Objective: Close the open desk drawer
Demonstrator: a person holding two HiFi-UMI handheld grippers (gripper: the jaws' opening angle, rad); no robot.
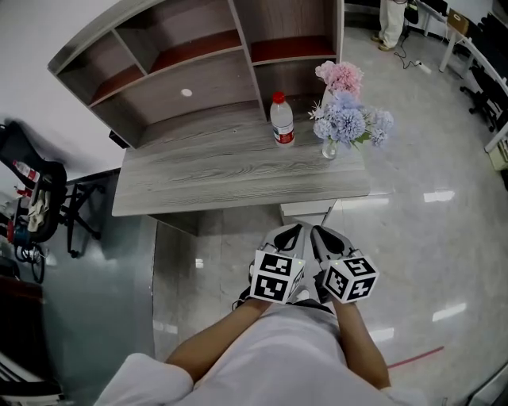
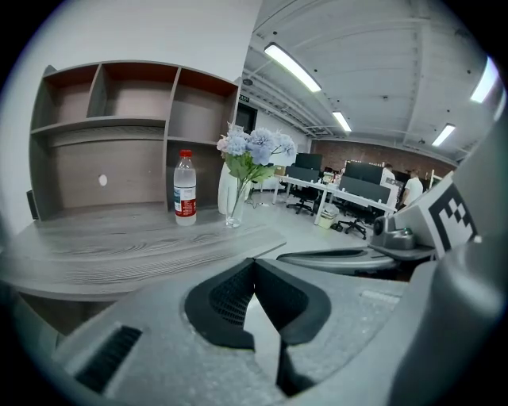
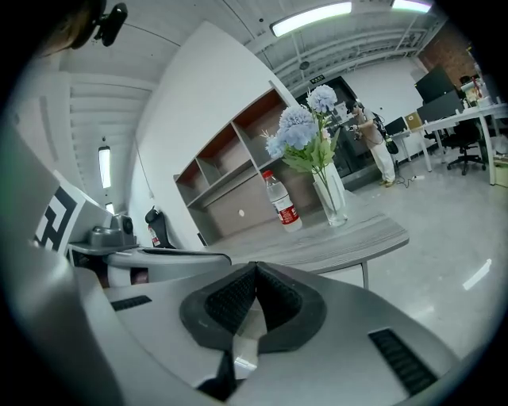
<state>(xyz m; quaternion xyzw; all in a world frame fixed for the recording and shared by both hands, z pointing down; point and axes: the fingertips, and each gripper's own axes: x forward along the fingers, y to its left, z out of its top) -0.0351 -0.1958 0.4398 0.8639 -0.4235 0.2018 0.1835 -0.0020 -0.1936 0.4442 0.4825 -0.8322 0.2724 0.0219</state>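
The grey wood desk (image 1: 230, 170) stands ahead of me, and a white drawer front (image 1: 305, 211) shows just under its front edge at the right, sticking out a little. My left gripper (image 1: 292, 230) and right gripper (image 1: 321, 231) hang side by side in the air just in front of that drawer, touching nothing. In the left gripper view the left gripper (image 2: 254, 266) has its dark pads meeting at the tips, with nothing between them. The right gripper (image 3: 255, 270) is likewise shut and empty in its own view. The drawer is hidden in both gripper views.
On the desk stand a water bottle (image 1: 282, 119) with a red cap and a glass vase of pink and blue flowers (image 1: 345, 119), below an open shelf unit (image 1: 198, 63). A black chair (image 1: 40, 198) is at the left. Office desks and a standing person (image 1: 390, 24) are far back right.
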